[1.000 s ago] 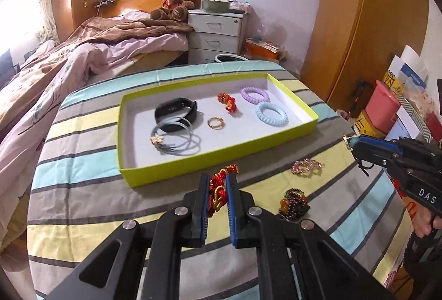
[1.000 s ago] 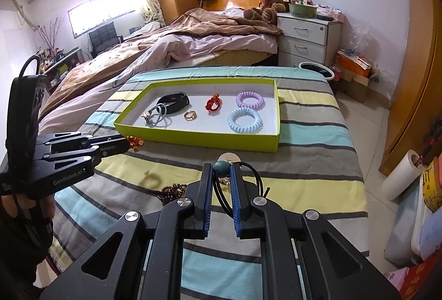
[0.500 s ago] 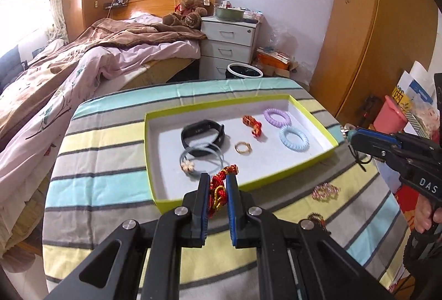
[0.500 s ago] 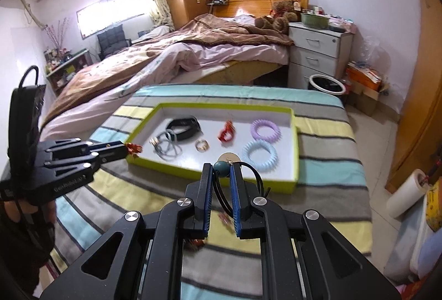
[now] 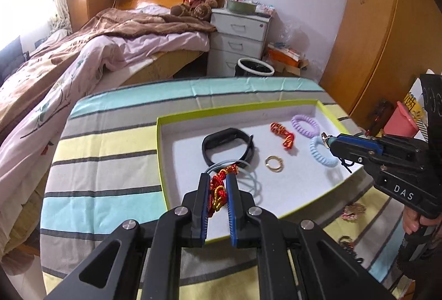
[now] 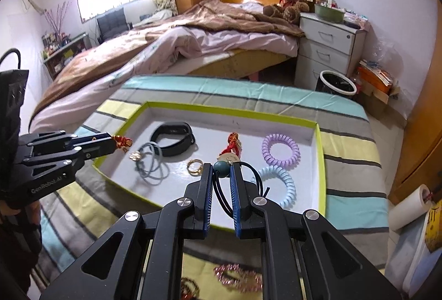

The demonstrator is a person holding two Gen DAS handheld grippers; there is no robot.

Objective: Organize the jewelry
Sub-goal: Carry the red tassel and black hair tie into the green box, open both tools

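Observation:
A lime-green tray [image 5: 161,156] with a white floor lies on the striped cloth. In it are a black band [image 5: 228,144], grey-blue hair ties [image 6: 150,164], a gold ring [image 5: 274,163], a red knot [image 5: 283,133], a purple coil [image 5: 305,124] and a blue coil [image 6: 287,184]. My left gripper [image 5: 218,178] is shut on a red-and-gold braided cord [image 5: 219,188] above the tray's near left part. My right gripper [image 6: 221,165] is shut on a black cord with a teal bead [image 6: 221,170], over the tray's near middle. Each gripper shows in the other's view: left gripper [image 6: 116,141], right gripper [image 5: 327,140].
Loose bead bracelets [image 5: 353,210] [image 6: 237,278] lie on the cloth in front of the tray. A bed [image 6: 193,46], a white drawer unit [image 6: 328,43] and a bin [image 6: 337,84] stand beyond the table. A wardrobe [image 5: 373,37] and a paper roll [image 6: 408,206] are on the right.
Both grippers have travelled forward from above the striped cloth to above the tray, each still holding its piece. The tray now looks nearer and larger.

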